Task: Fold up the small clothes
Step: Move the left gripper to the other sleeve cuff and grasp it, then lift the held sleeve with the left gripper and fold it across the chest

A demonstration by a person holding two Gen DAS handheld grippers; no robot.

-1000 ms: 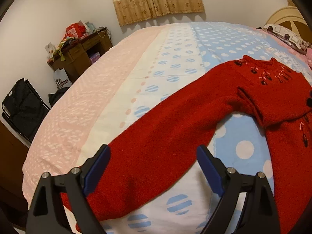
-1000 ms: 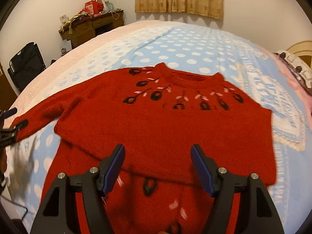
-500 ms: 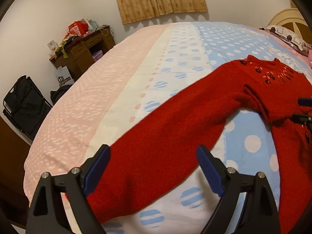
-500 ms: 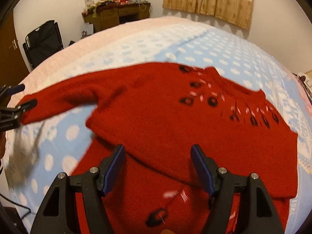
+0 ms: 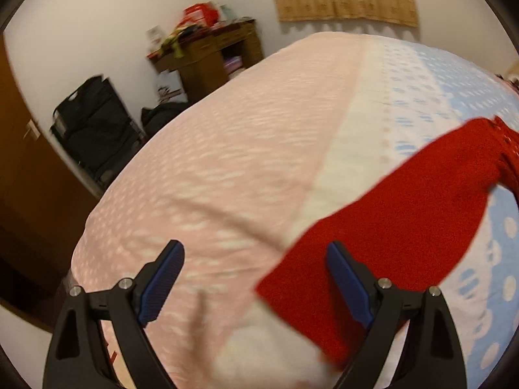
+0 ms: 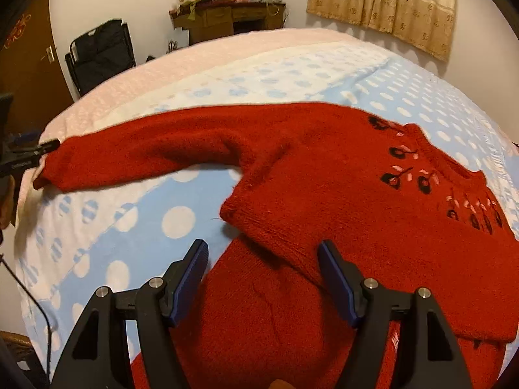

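A red knit sweater with black and pink flowers at the neck lies flat on the bed. Its lower part is folded up over the body. One sleeve stretches out to the left. My right gripper is open, just above the folded edge near the armpit. My left gripper is open over the sleeve's cuff end; the cuff lies by its right finger. The left gripper also shows at the left edge of the right wrist view, at the cuff.
The bed has a pink, white and blue dotted cover. Its near-left edge drops off by the cuff. A cluttered wooden desk, a black folded chair and a brown door stand beyond the bed.
My left gripper has swung left, so the sleeve now lies only by its right finger. My right gripper has moved left from the sweater's middle towards the armpit and folded edge.
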